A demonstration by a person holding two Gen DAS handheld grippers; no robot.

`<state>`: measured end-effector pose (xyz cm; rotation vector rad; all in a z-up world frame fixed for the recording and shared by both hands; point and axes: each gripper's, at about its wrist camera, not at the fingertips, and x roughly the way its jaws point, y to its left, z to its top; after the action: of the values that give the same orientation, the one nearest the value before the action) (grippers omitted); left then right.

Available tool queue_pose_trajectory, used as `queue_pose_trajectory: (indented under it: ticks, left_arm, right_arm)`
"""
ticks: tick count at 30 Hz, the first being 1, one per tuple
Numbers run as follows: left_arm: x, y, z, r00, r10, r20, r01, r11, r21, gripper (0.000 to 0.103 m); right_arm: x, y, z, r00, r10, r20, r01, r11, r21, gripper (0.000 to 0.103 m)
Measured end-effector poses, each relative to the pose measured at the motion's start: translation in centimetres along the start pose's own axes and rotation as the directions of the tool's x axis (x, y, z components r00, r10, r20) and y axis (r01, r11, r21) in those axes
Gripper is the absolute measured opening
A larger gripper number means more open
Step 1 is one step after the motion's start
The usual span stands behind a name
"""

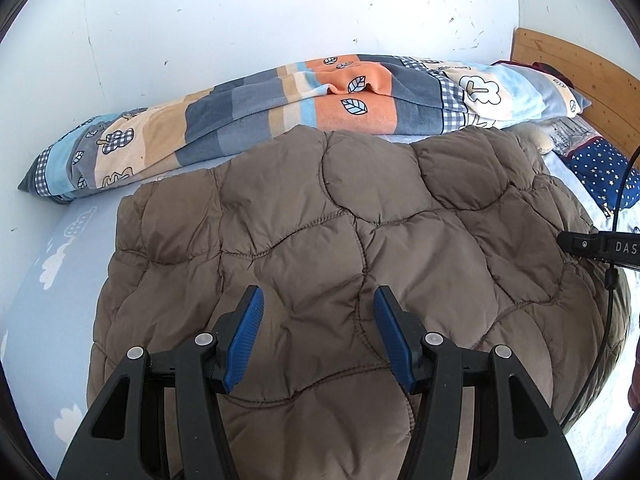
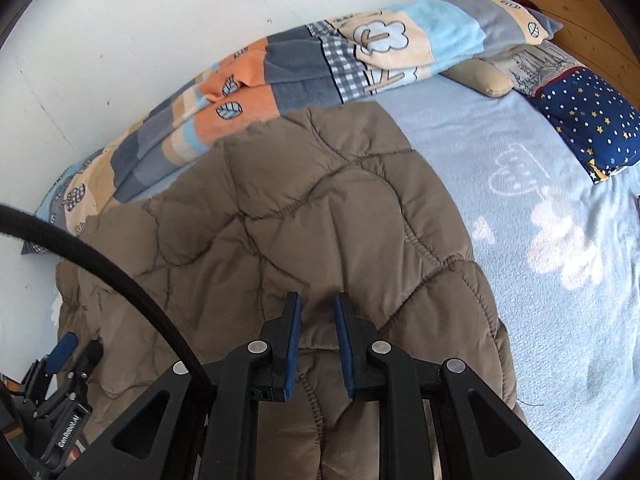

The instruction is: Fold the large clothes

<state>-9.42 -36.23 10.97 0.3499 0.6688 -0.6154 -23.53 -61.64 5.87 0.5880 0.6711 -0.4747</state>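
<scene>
the brown quilted puffer garment (image 1: 320, 240) lies spread on the light blue cloud-print bed sheet (image 2: 540, 208), its far edge against the rolled patchwork fleece blanket (image 1: 248, 112) along the white wall. the left gripper (image 1: 319, 336) hovers over the near part of the padding with its blue pads set about half apart and nothing between them. the right gripper (image 2: 317, 344) hangs over the garment's right side, jaws narrowed to a small gap; no cloth is visibly pinched between them. this looks like a pause between folds, both tools free. next, i judge, each should drop to a near edge or side hem, pinch it firmly, and carry it across the bulk; the puffy fill may spring back
</scene>
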Motion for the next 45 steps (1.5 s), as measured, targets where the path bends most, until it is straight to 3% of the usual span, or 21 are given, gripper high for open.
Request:
queue_pose_trajectory:
  ticks: [10, 17, 22, 28, 33, 38, 45]
  left_arm:
    - [0.8, 0.0, -0.2, 1.0, 0.008, -0.021, -0.008, 1.0, 0.008, 0.057]
    - [0.8, 0.0, -0.2, 1.0, 0.008, -0.022, -0.008, 1.0, 0.004, 0.057]
    - [0.8, 0.2, -0.2, 1.0, 0.01, -0.021, -0.01, 1.0, -0.003, 0.057]
    - [0.4, 1.4, 0.2, 0.999, 0.032, -0.024, -0.032, 0.999, -0.004, 0.057]
    - [1.1, 5.1, 0.6, 0.993, 0.093, -0.075, -0.099, 0.993, -0.07, 0.057]
    - [3.2, 7.8, -0.3, 0.986, 0.02, -0.167, -0.044, 0.989, -0.141, 0.059]
    - [3.0, 8.0, 0.0, 0.989, -0.008, -0.15, -0.016, 0.987, -0.158, 0.06]
  right_arm:
    - [2.3, -1.7, -0.2, 0.997, 0.044, -0.069, -0.04, 0.998, 0.052, 0.019]
    - [2.5, -1.3, -0.3, 0.996, 0.029, -0.086, -0.026, 0.999, 0.033, 0.019]
    - [0.8, -0.2, 0.3, 0.999, 0.023, -0.041, -0.023, 1.0, 0.01, 0.023]
    - [-1.4, 2.8, -0.3, 0.997, 0.075, 0.018, -0.074, 0.995, -0.072, 0.025]
    - [-0.8, 4.8, -1.5, 0.995, 0.096, -0.035, -0.1, 0.986, -0.134, 0.029]
    - [1.0, 5.1, -2.3, 0.993, 0.066, -0.093, -0.08, 0.985, -0.154, 0.031]
    - [2.2, 5.0, -2.8, 0.989, 0.069, -0.129, -0.09, 0.982, -0.167, 0.031]
